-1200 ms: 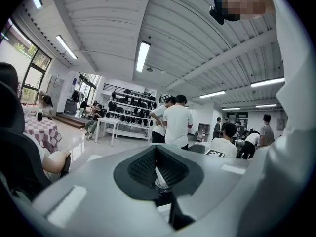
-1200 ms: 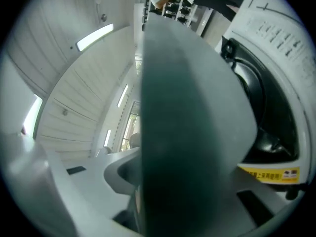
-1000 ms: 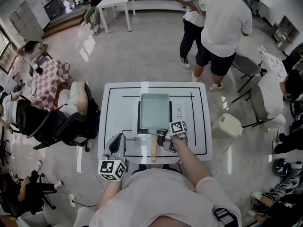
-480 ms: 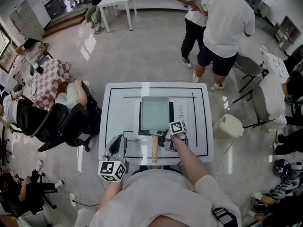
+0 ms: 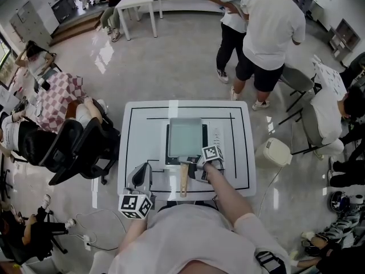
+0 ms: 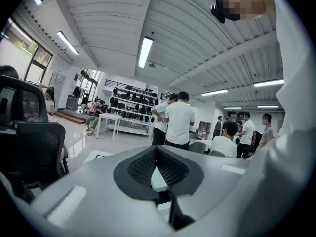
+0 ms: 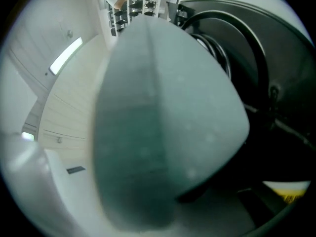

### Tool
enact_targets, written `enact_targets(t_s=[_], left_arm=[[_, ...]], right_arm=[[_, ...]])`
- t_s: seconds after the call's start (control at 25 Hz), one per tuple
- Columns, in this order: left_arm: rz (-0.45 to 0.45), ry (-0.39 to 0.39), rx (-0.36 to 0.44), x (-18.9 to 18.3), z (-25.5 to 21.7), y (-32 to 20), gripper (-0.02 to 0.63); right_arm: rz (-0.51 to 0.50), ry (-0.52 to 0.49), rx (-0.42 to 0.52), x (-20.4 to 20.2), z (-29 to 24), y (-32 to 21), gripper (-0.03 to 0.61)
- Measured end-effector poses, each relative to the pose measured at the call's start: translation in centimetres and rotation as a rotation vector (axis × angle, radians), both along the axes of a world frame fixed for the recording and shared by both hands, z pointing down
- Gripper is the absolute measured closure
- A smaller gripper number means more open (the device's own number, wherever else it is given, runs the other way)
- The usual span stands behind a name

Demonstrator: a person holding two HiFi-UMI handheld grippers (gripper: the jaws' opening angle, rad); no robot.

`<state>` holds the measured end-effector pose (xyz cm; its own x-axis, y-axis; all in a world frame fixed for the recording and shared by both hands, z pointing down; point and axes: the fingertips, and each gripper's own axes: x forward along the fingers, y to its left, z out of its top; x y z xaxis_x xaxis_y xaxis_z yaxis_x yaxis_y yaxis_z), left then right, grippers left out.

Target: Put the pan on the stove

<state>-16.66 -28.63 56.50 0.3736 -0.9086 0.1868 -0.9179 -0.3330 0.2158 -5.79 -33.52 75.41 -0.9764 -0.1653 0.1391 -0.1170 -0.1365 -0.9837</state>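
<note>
A rectangular grey pan (image 5: 185, 137) with a wooden handle (image 5: 183, 181) lies on the black stove (image 5: 167, 148) in the middle of the white table (image 5: 142, 130). My right gripper (image 5: 197, 169) is at the joint of handle and pan and seems shut on it. In the right gripper view the pan (image 7: 158, 107) fills the picture and hides the jaws, with the black stove (image 7: 276, 83) to its right. My left gripper (image 5: 141, 178) rests over the table's front left. Its tips (image 6: 156, 152) meet with nothing between them.
The stove's white control strip (image 5: 216, 135) runs along the pan's right side. Two people (image 5: 268, 33) stand beyond the table's far edge. Seated people and black office chairs (image 5: 74, 147) crowd the left side. A white bin (image 5: 274, 151) stands at the right.
The right gripper and the pan have shifted only slightly. The left gripper stays put. The seated person and chair at the left have moved a little.
</note>
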Motion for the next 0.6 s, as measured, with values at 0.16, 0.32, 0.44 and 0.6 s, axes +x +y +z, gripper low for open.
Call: enact_targets(t_s=[0.16,0.32,0.44,0.6], left_arm=[[0.007,-0.003,-0.001,0.2,-0.3,-0.1,0.603],[0.013,-0.002,0.002,0.6,-0.4,-0.1,0.603],[0.020,-0.003,0.004,0.8,-0.1,-0.2,0.603],[0.032,-0.001,0.003,1.3,0.2,-0.5,0.603]], right_arm=[[0.042,0.022,-0.002,0.6,-0.4,-0.3,0.377],[0.059,0.029,0.014,1.8,-1.5,0.4,0.359],[0.085,0.035,0.046,3.6,-2.5,1.2,0.359],[0.160,0.068,0.077,7.4,-3.6,2.9,0.359]])
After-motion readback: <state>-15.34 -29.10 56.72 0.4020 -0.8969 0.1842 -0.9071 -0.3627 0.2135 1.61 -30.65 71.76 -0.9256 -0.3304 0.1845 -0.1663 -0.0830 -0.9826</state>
